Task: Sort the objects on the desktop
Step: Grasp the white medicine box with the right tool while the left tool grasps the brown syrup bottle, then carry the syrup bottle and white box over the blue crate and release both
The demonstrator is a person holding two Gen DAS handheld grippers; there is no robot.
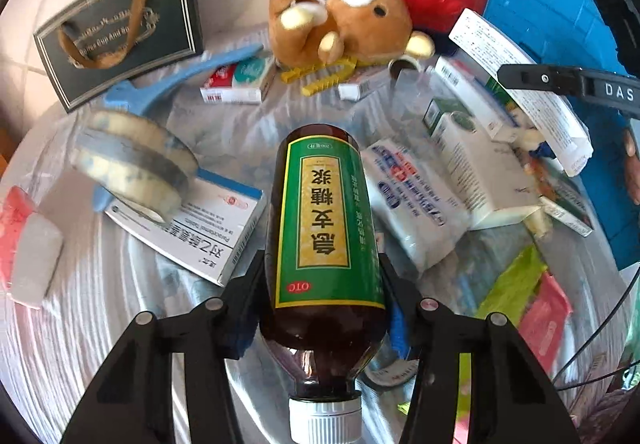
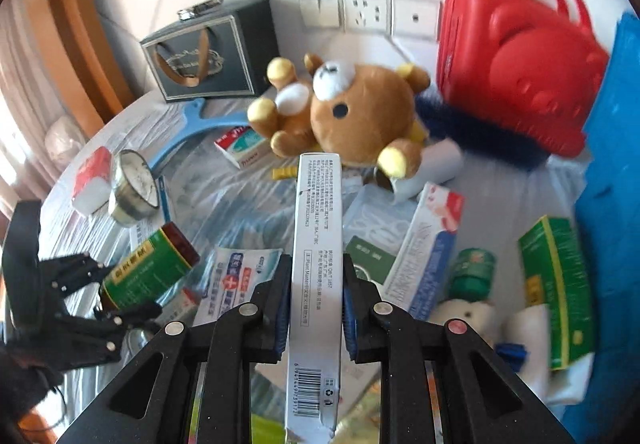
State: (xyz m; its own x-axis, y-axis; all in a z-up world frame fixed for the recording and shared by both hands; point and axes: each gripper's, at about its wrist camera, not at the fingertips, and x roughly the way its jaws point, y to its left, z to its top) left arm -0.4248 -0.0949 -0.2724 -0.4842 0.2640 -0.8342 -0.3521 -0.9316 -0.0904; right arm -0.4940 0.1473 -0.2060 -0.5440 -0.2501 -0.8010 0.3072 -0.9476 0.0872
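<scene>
My left gripper (image 1: pixel 322 284) is shut on a brown syrup bottle (image 1: pixel 326 220) with a green label and a white cap (image 1: pixel 325 418) pointing back at the camera; it is held above the table. The same bottle (image 2: pixel 154 264) and left gripper (image 2: pixel 110 294) show at the left of the right wrist view. My right gripper (image 2: pixel 314 308) is shut on a long white carton (image 2: pixel 316 244) with a barcode. That carton (image 1: pixel 520 84) and right gripper (image 1: pixel 568 84) show at the right of the left wrist view.
Medicine boxes (image 1: pixel 476 168) and packets (image 1: pixel 412 196) litter the table, with a tape roll (image 1: pixel 132 164), a brown teddy bear (image 2: pixel 352 112), a red case (image 2: pixel 516 56), a dark gift bag (image 1: pixel 120 28), a blue crate (image 1: pixel 548 8) and a blue shoehorn (image 1: pixel 176 80).
</scene>
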